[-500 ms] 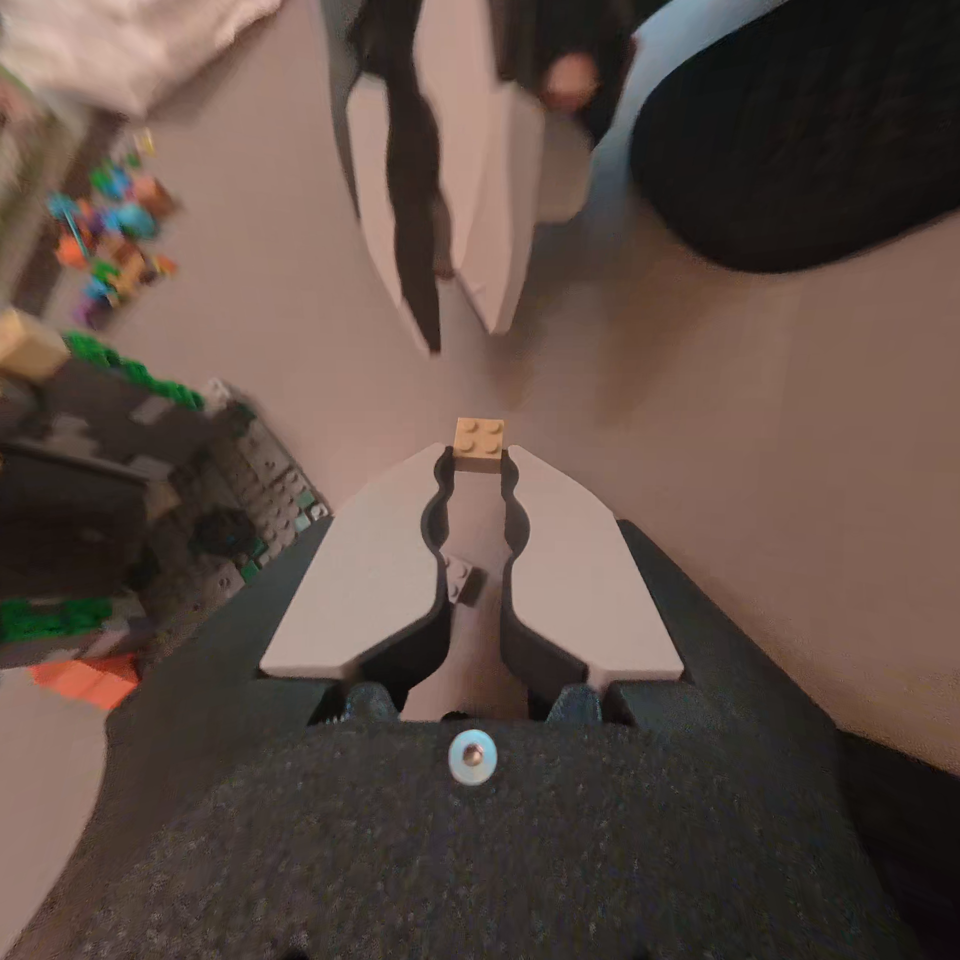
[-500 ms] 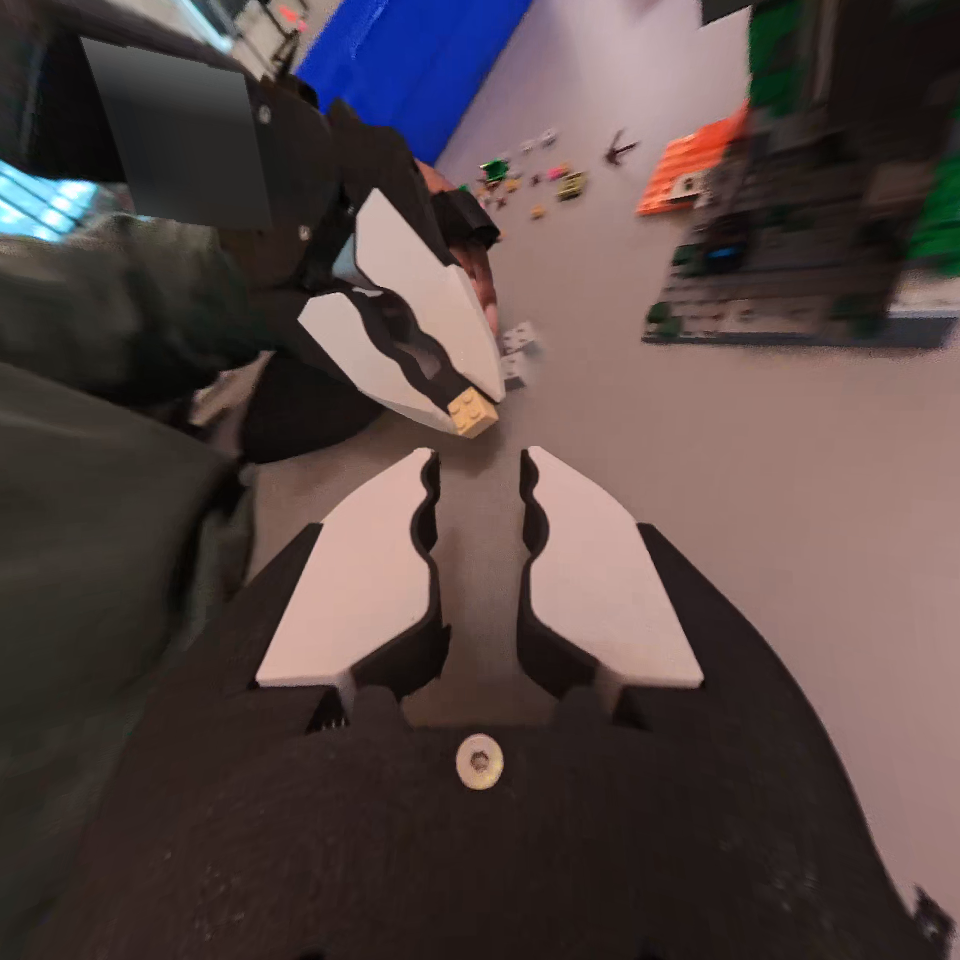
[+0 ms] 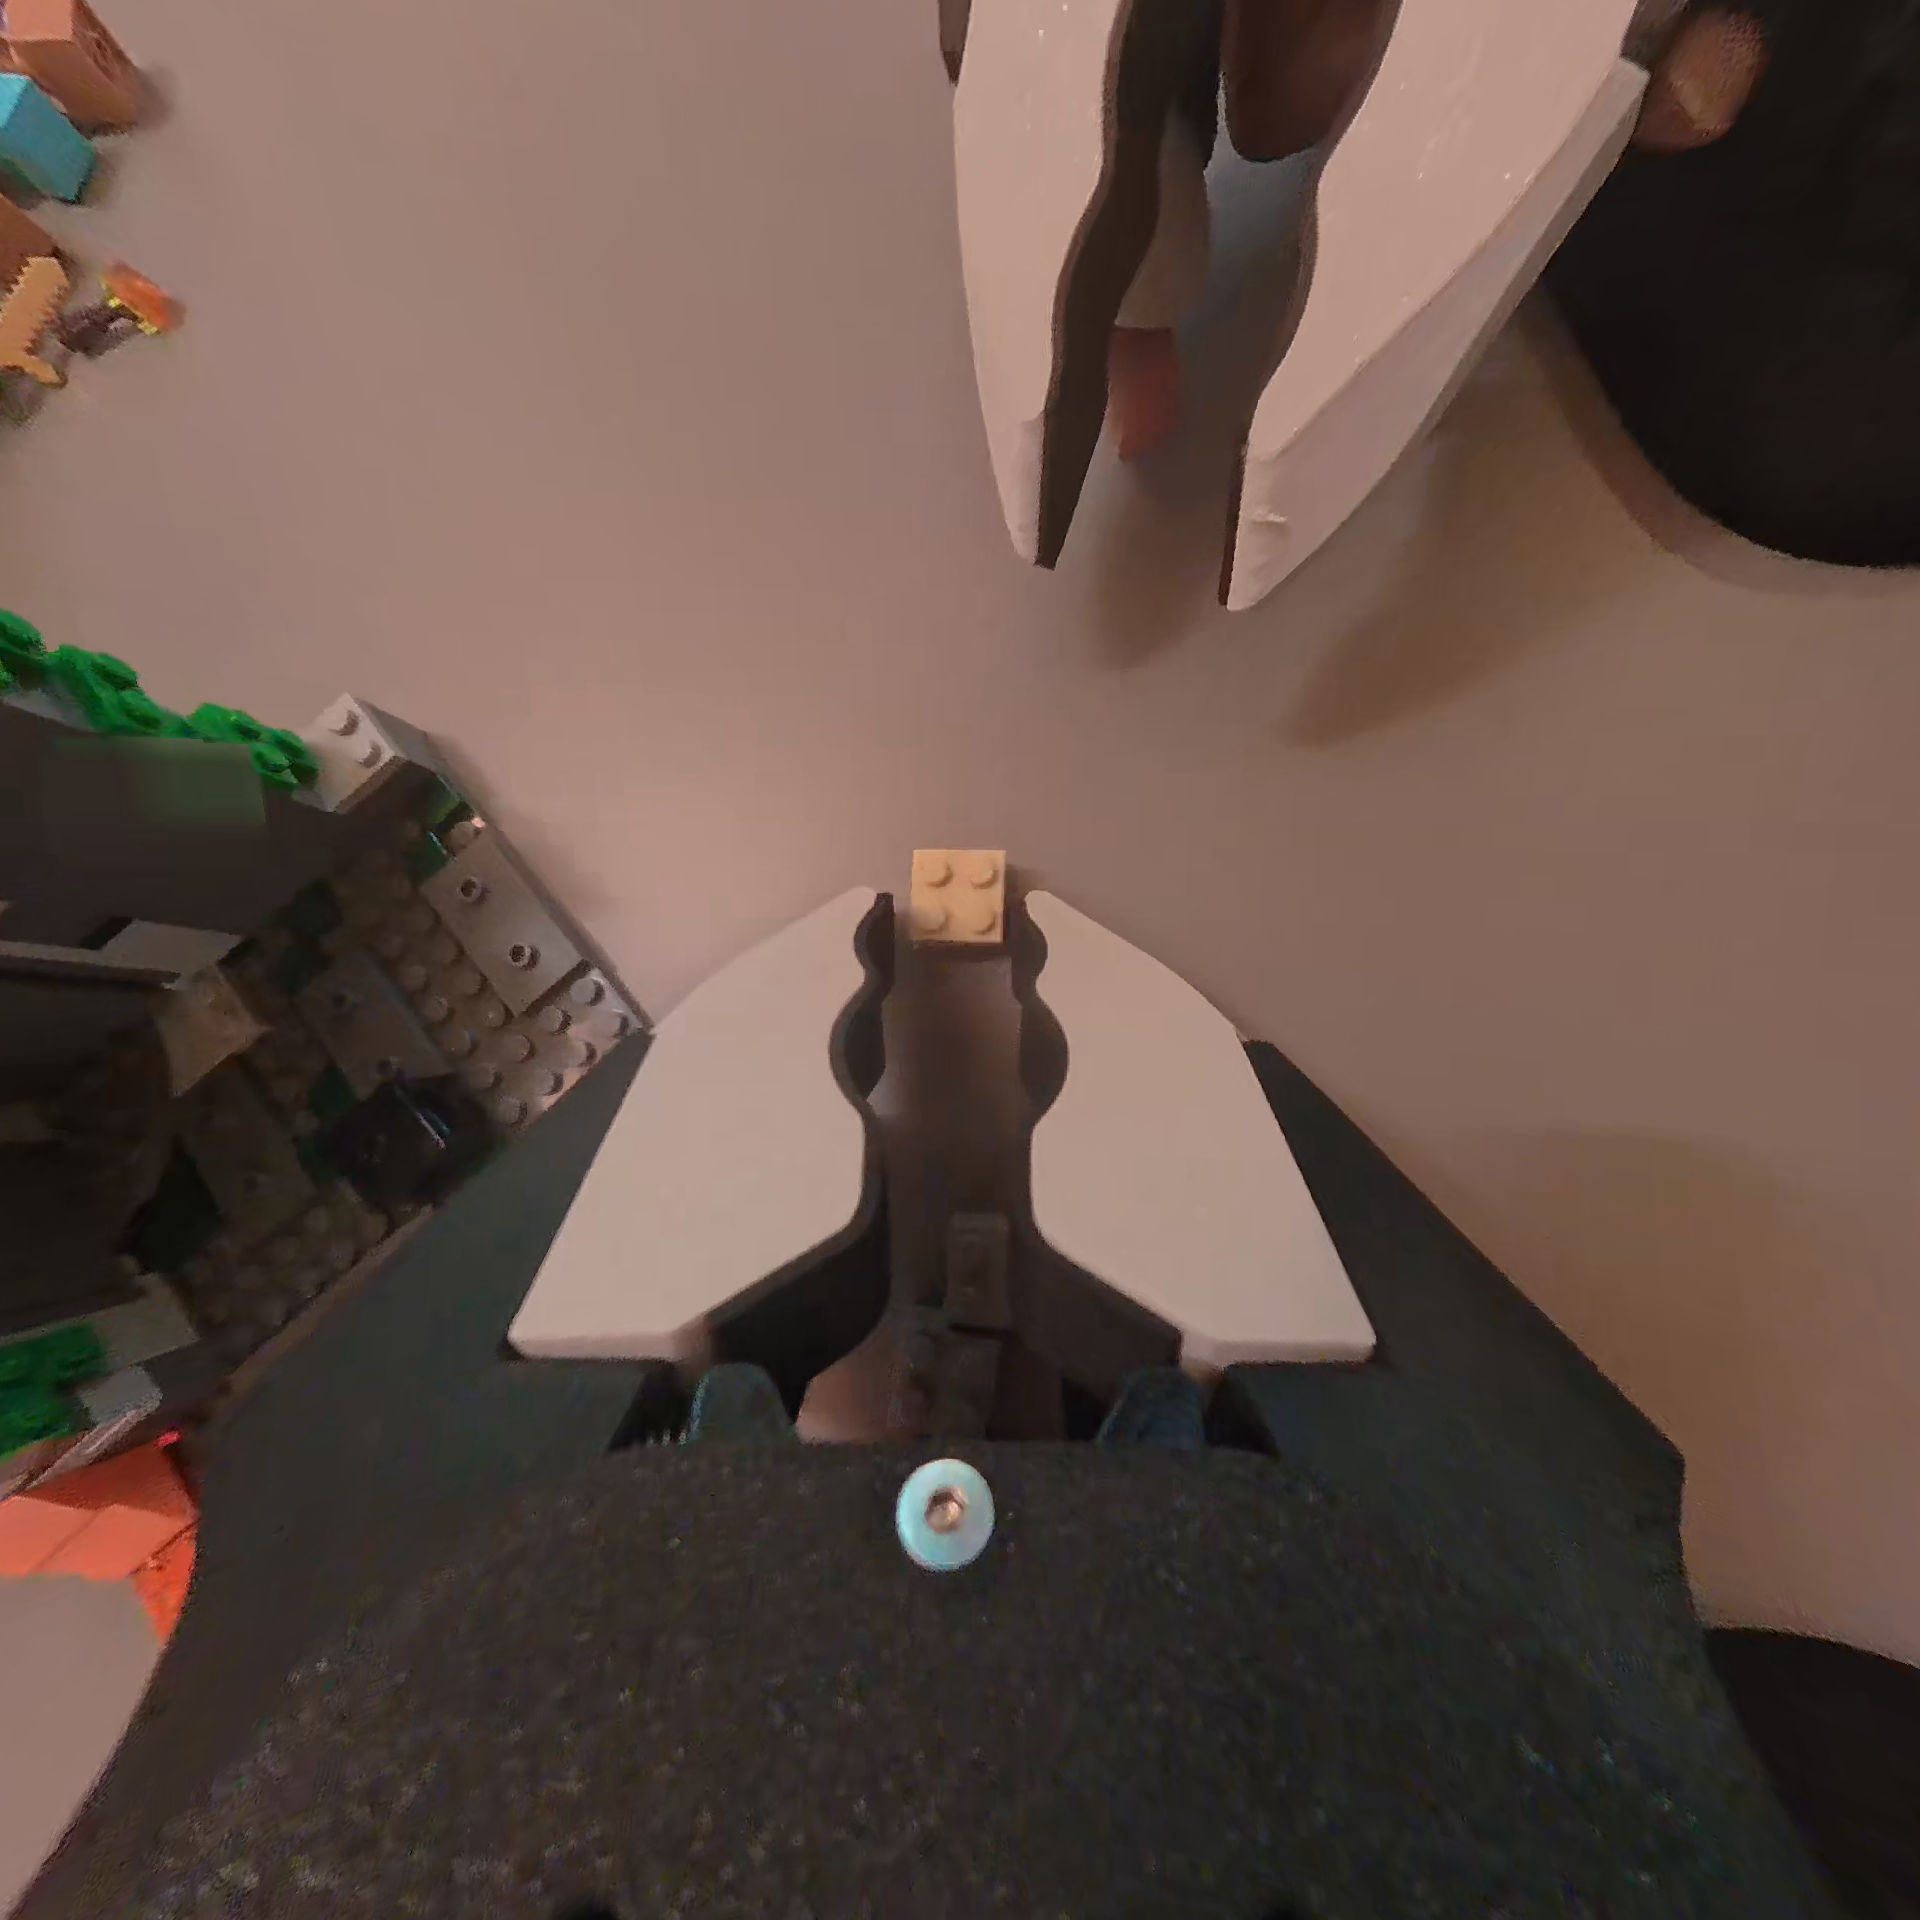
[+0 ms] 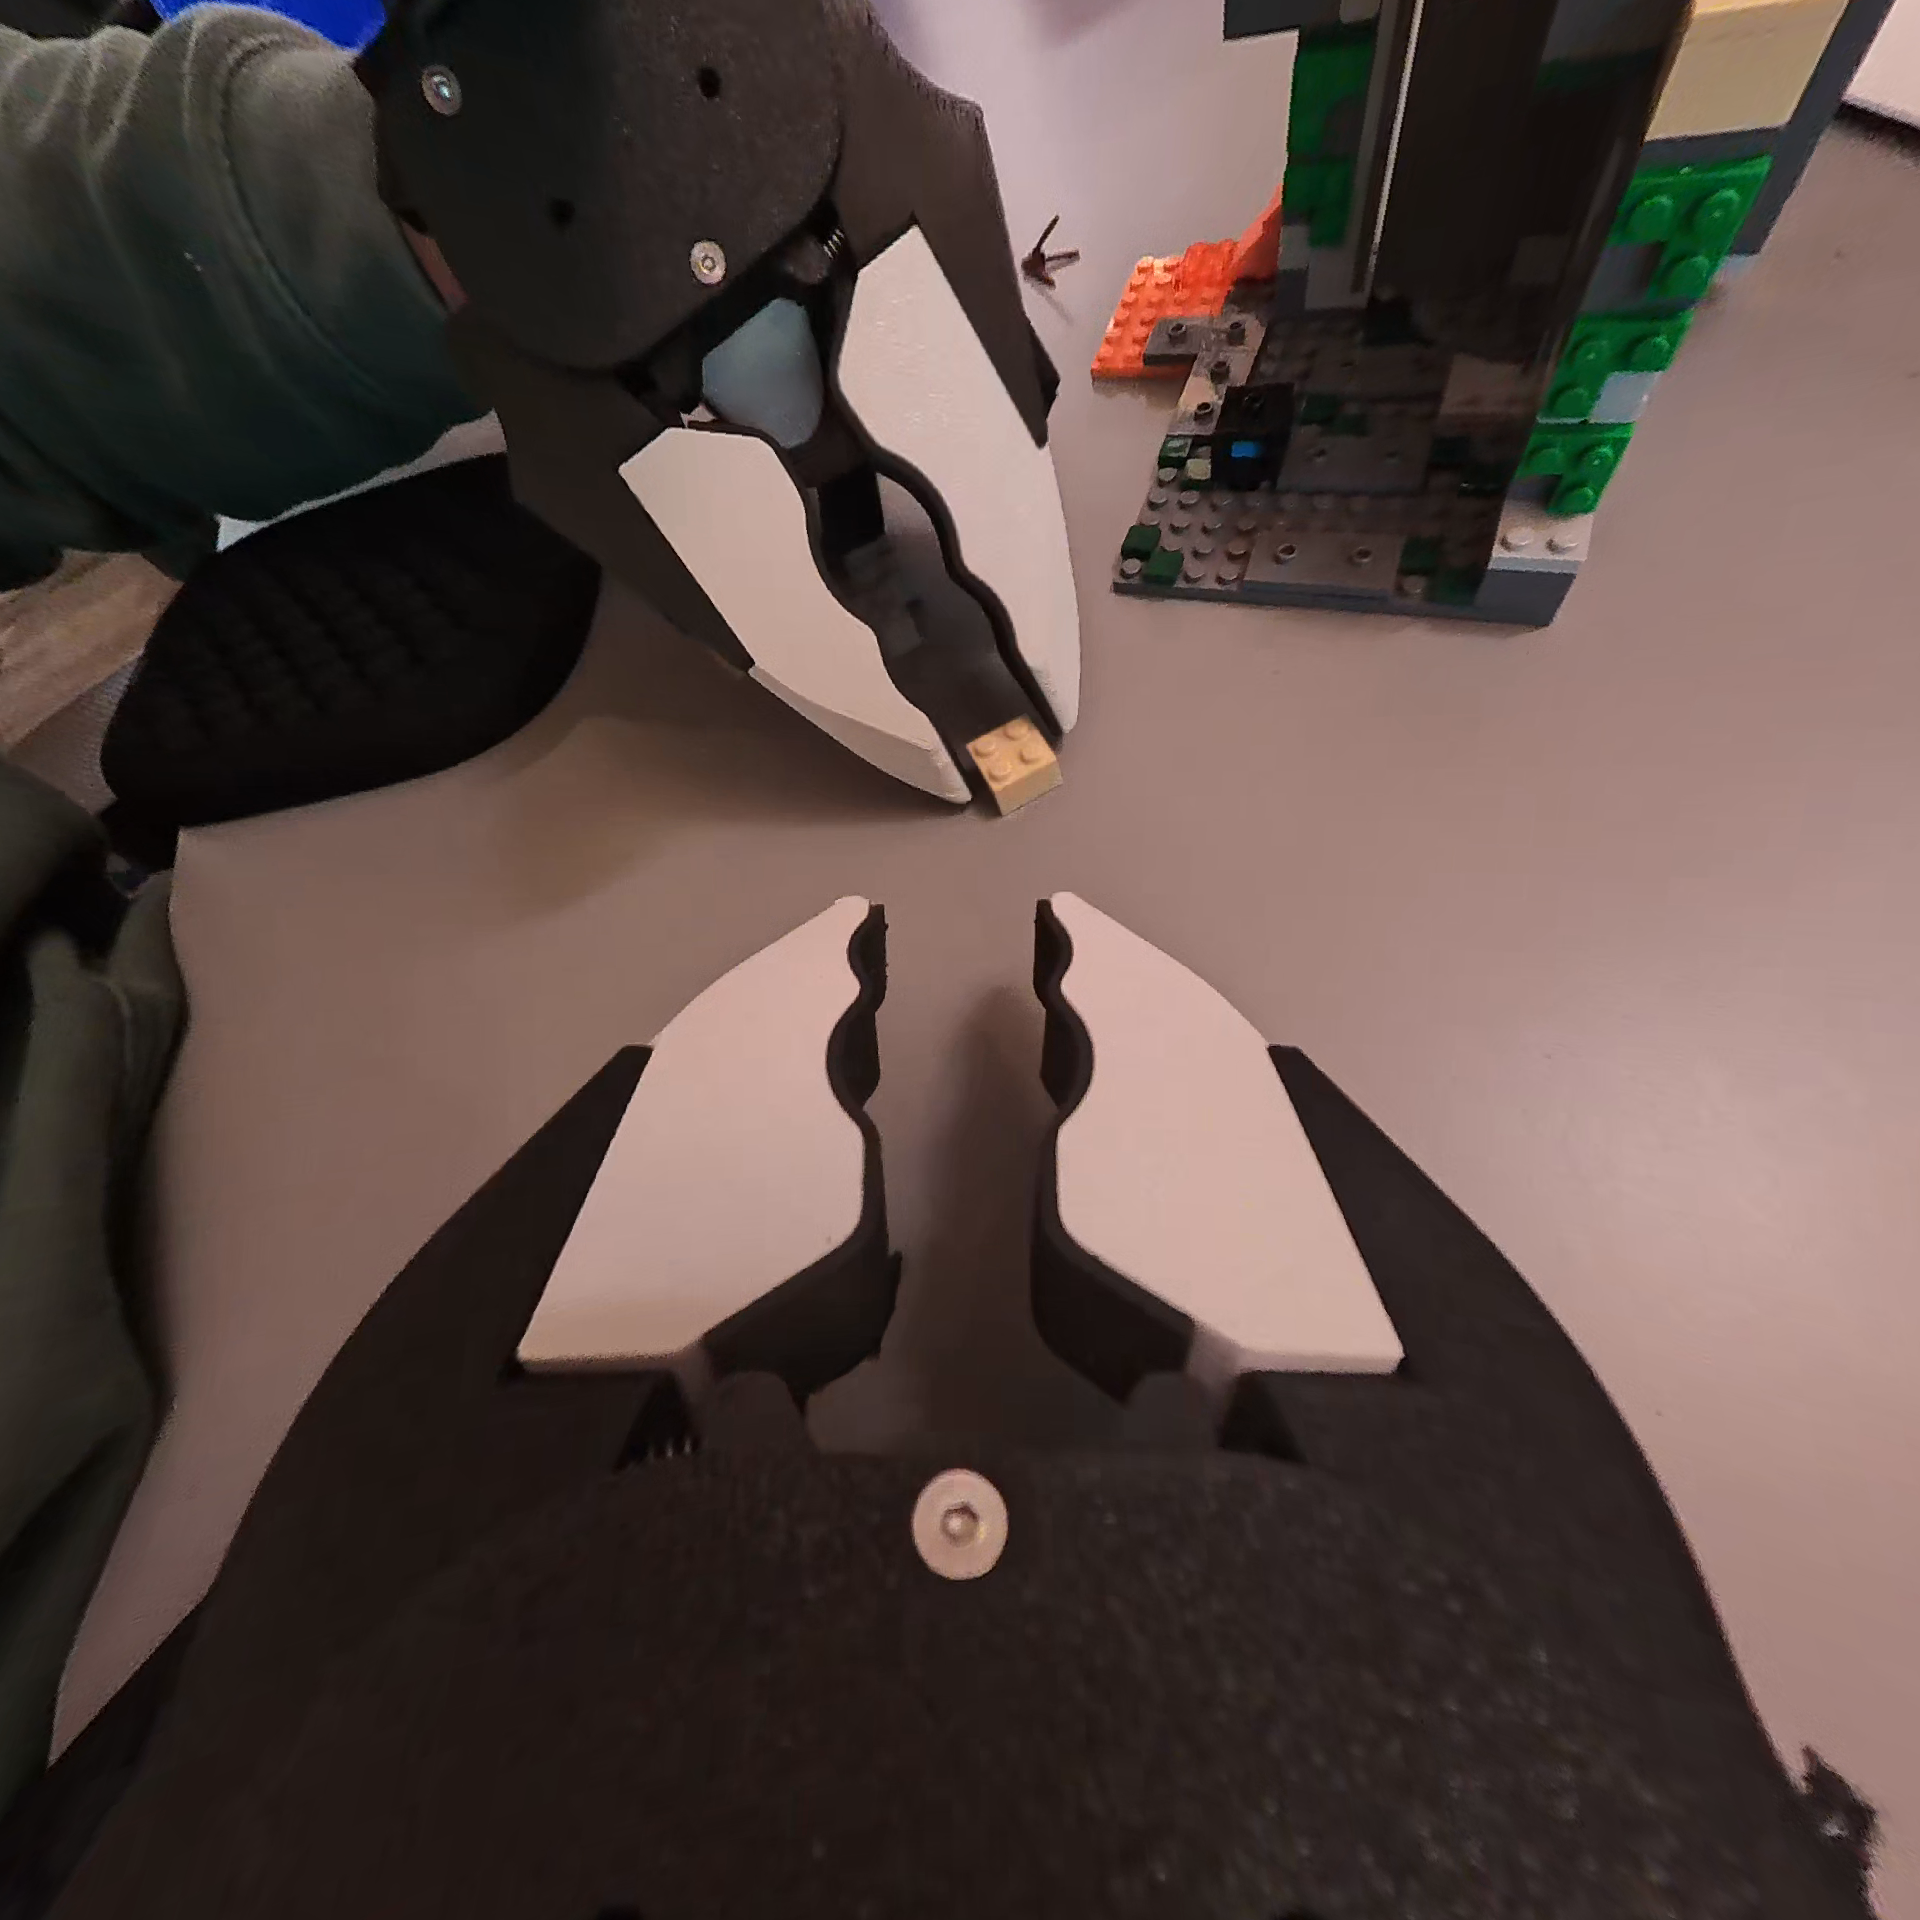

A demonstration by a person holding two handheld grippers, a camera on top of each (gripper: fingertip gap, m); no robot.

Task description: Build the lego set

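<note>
My left gripper (image 3: 958, 920) is shut on a tan 2x2 brick (image 3: 959, 894) at its fingertips, studs up. In the right wrist view the left gripper (image 4: 1013, 753) points down with the tan brick (image 4: 1023, 777) at or just above the grey table. My right gripper (image 4: 961, 914) is open and empty, a short way in front of the brick; it also shows in the left wrist view (image 3: 1138, 582), pointing toward the brick. The partly built grey and green lego model (image 4: 1351, 488) stands upright at the back right, and shows at the left in the left wrist view (image 3: 343, 997).
An orange plate (image 4: 1174, 301) lies beside the model. Small dark grey pieces (image 3: 977, 1278) lie on the table under my left gripper. Loose coloured pieces (image 3: 52, 156) lie at the far left. A person's green sleeve (image 4: 187, 260) and a black knit shape (image 4: 343, 644) are at the left. The left gripper's tips are roughly 6 cm from the right gripper's.
My left gripper has come down toward the table with the tan brick still in it. The right gripper has swung so the model now stands upright in its view; it stays open.
</note>
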